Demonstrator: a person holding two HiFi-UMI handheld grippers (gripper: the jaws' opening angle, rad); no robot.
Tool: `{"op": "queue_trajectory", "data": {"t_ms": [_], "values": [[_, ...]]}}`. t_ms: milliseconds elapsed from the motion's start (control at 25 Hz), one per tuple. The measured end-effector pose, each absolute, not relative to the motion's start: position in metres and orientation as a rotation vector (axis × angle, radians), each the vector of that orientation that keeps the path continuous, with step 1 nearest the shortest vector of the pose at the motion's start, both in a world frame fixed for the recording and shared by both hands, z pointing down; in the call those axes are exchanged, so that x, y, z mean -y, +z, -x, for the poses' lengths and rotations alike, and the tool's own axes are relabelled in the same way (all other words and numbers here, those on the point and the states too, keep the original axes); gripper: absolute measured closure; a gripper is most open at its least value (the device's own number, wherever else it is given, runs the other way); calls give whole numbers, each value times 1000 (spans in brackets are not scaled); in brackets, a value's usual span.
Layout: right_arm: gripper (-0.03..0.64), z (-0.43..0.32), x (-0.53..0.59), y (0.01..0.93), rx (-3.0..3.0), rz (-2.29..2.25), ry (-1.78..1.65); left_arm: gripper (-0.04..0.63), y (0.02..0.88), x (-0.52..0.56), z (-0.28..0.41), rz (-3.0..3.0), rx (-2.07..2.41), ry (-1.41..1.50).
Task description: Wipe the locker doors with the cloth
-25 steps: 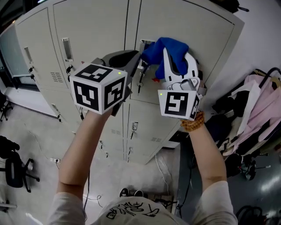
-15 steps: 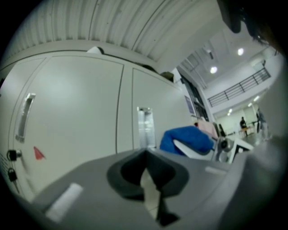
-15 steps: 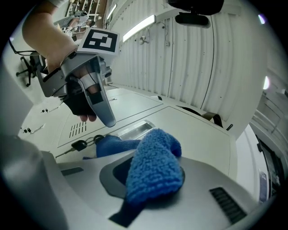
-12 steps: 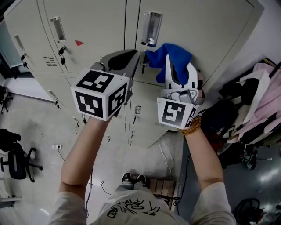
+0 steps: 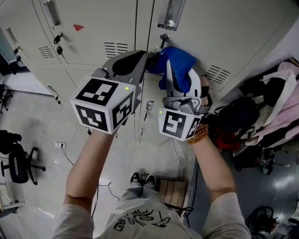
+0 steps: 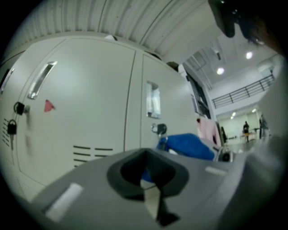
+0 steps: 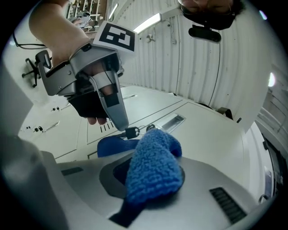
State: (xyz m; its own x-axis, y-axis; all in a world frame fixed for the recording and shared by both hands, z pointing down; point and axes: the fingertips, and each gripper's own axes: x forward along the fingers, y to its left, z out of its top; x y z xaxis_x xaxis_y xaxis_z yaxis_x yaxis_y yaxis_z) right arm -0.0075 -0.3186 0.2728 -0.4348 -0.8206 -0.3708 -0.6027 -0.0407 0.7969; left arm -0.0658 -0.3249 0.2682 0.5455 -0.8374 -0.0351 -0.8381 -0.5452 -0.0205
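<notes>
Right gripper (image 5: 179, 74): jaws clamped on the blue cloth (image 5: 184, 60); a thick fold of it sticks out past the jaws in the right gripper view.

Cloth position: against the right-hand upper door (image 5: 233, 32), just below that door's lock (image 5: 163, 38); a flatter part of it spreads toward the seam between the 2 door columns.

Left gripper (image 5: 142, 59): jaws drawn together to a narrow tip with nothing seen between them; the tip sits just beside the lock and its hanging key (image 7: 131, 132), left of the cloth; whether it touches the key cannot be told.

Lockers: every door in view is shut, so the contents are hidden.

- Right upper door: recessed handle (image 5: 170, 14) above the lock; vent slots (image 5: 217, 73) at its lower right.
- Left upper door (image 5: 93, 23): red triangle mark (image 5: 78, 27); keys (image 5: 58, 39) hanging at its lock; vent slots (image 5: 117, 48) near the bottom edge.
- Lower doors: shut; small lock fittings visible between the 2 grippers' marker cubes.
</notes>
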Motion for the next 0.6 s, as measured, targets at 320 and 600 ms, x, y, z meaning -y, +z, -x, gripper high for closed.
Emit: {"op": "queue_trajectory", "data": {"t_ms": [320, 600], "values": [[586, 10, 320, 321, 1980, -1412, -1459, 594, 299, 325, 67, 2764, -1516, 12], [586, -28, 315, 301, 1917, -1420, -1460, 594, 263, 315, 58, 2733, -1485, 67]]}}
